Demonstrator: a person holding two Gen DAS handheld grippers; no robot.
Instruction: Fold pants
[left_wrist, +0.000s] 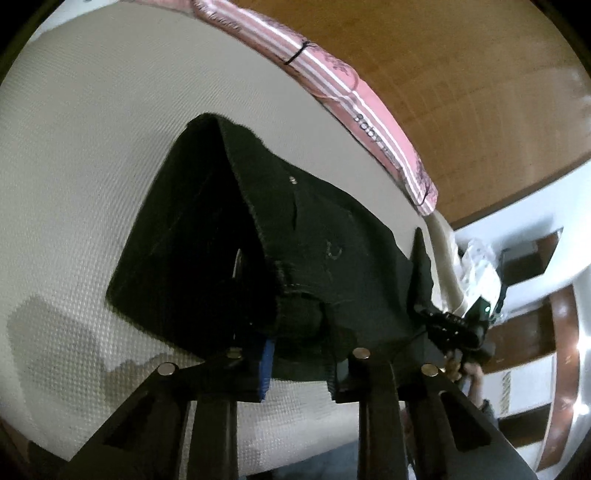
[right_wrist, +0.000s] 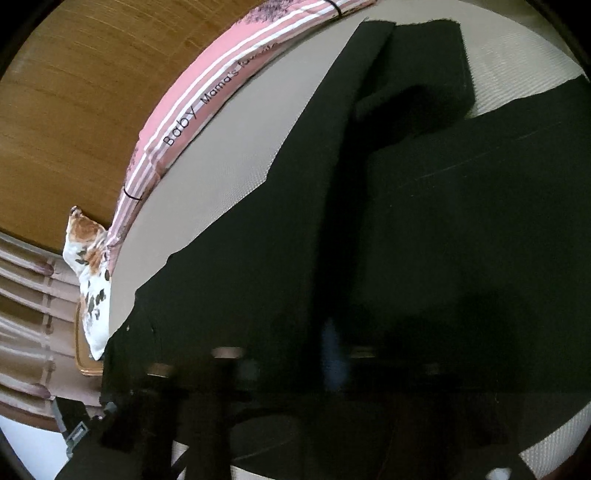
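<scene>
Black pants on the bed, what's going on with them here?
A person is folding dark pants on a cream textured mattress, with a handheld gripper in each hand. The left gripper is pinching a bunched edge of the cloth. The right gripper is closed too, buried in dark fabric that fills its view, so the pinch itself is hard to see. A pink striped bumper runs along the far edge. The fold isn't finished.

Dim, soft shadows; fisheye warp; blurred foreground
</scene>
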